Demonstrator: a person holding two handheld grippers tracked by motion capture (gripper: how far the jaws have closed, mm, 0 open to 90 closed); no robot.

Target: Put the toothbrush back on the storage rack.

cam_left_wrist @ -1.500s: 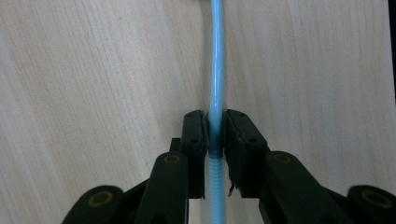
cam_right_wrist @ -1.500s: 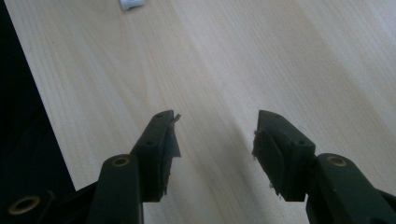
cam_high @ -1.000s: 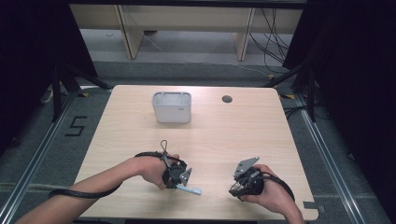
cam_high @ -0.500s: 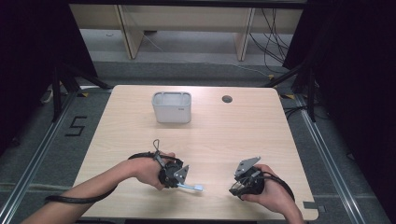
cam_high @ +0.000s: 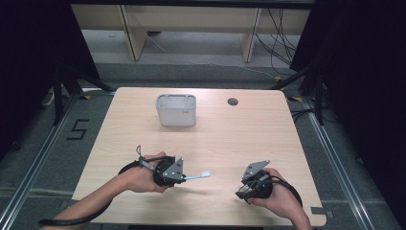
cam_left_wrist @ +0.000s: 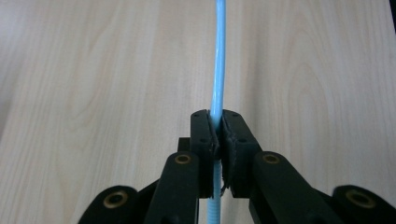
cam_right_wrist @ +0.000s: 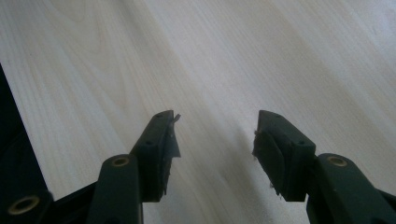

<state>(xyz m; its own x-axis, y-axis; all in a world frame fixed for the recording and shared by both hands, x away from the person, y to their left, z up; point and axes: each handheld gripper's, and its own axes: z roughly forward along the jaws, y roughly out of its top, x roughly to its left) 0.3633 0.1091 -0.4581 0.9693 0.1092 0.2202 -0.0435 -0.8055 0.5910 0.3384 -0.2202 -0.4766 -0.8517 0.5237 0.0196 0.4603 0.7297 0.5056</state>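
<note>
A thin light blue stick (cam_high: 197, 176) with a slightly wider tip pointing right juts from my left gripper (cam_high: 184, 178) near the table's front left. In the left gripper view the stick (cam_left_wrist: 218, 65) runs straight ahead over the wood, and my left gripper (cam_left_wrist: 217, 128) is shut on it, pads pressed against both sides. My right gripper (cam_high: 241, 192) rests low near the front right of the table. In the right gripper view my right gripper (cam_right_wrist: 215, 135) stands open with bare wood between its jaws.
A white rectangular container (cam_high: 176, 110) stands open-topped at the back middle of the wooden table (cam_high: 239, 139). A small round hole (cam_high: 233, 101) lies to its right. Dark floor and metal rails surround the table; shelving legs stand beyond it.
The left gripper has shifted a little and lifted with the blue stick; the stick's tip, slanted down at the table before, now points level to the right. The right hand stayed put.
</note>
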